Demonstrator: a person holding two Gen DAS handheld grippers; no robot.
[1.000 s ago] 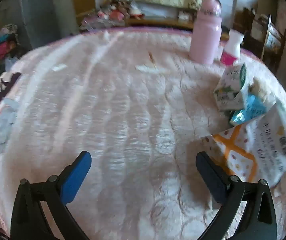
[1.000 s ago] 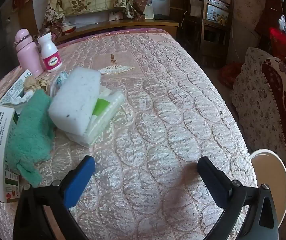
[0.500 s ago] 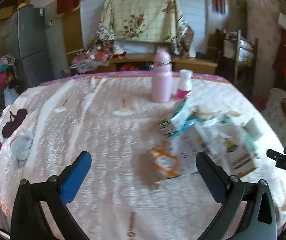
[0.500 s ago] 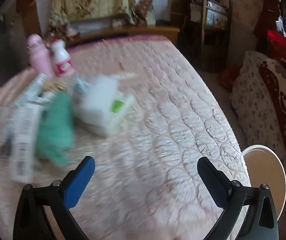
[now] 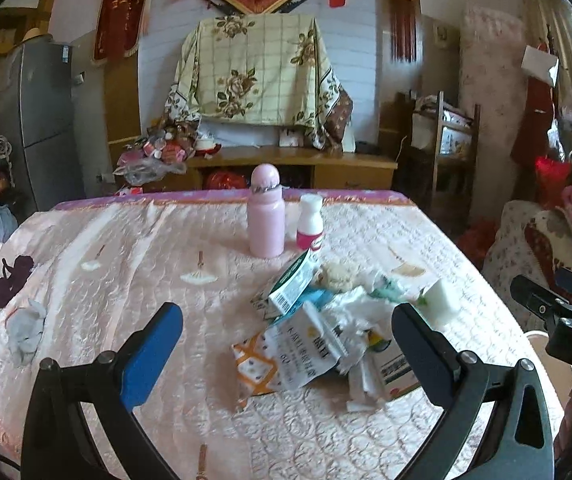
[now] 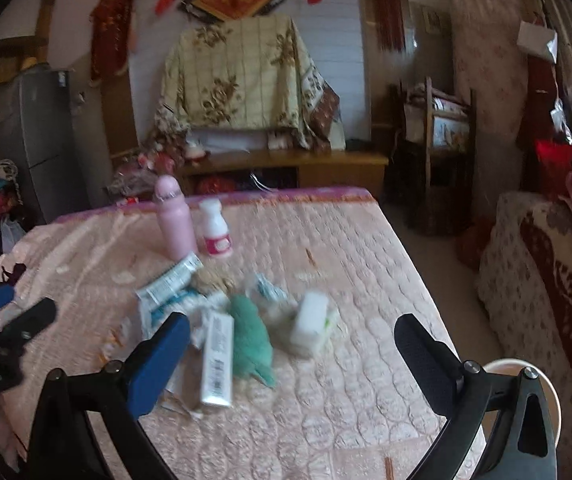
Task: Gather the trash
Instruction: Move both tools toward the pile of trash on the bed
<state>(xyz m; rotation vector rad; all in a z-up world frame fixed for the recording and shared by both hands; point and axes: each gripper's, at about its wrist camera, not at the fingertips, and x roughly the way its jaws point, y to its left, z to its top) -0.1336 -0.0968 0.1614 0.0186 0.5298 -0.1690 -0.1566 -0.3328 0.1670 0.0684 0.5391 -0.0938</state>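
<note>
Covered w/ pink quilted cloth: table [image 5: 125, 264], biggest thing in view. Sat right of centre on it: trash pile [image 5: 326, 332] — orange-white packet, white paper, green-white carton tilted up toward pink bottle [image 5: 266, 216]. Lay w/ long axis running away from camera: white box [image 6: 217, 360], beside green cloth [image 6: 249, 336]. Held above near edge, jaws spread wide, empty: left gripper [image 5: 286, 356] & right gripper [image 6: 292, 368].
</note>
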